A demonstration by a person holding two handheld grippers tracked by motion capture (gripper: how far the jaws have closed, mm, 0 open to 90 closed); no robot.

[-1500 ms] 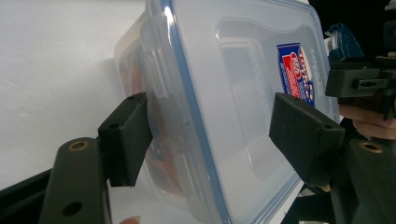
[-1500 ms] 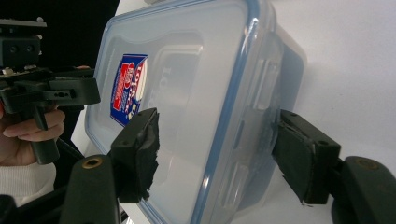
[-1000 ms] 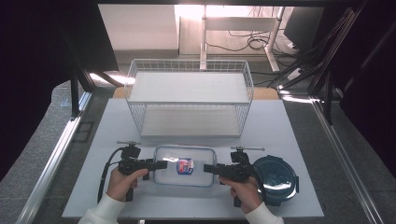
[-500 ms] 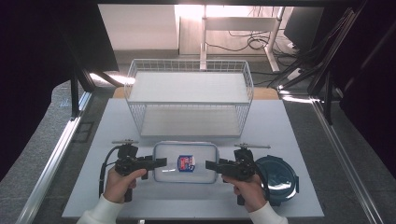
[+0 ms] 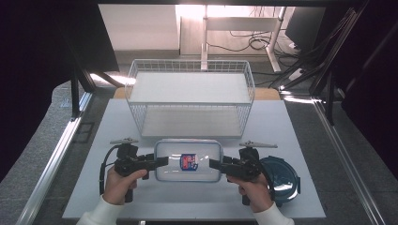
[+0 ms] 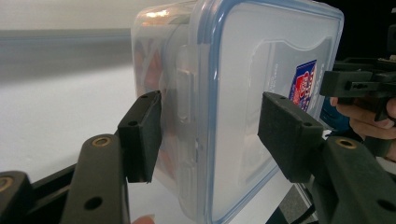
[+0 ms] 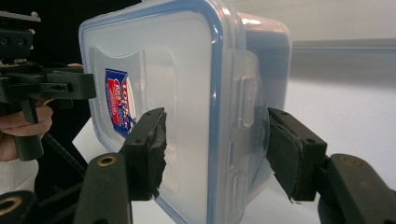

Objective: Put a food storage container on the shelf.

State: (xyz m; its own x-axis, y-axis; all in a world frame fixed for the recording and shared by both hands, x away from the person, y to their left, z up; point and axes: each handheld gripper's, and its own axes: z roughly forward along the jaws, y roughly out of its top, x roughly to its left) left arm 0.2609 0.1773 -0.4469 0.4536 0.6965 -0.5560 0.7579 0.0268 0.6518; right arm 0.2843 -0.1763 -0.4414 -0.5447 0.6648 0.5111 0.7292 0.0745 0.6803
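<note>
I have the lidded container [image 5: 188, 161] clamped at both ends, left gripper [image 5: 162, 161] and right gripper [image 5: 214, 164] each gripping an end. Lifting step; next, carry it level ahead toward the wire basket [image 5: 190, 102].

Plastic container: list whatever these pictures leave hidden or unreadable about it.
- Contents: in the left gripper view, orange shapes show through the plastic container's cloudy wall, too blurred to identify.
- Label: too small to read in the high view; in the right gripper view the jaw covers its lower edge.
- Underside: whether it touches the table, the high view cannot tell.
</note>
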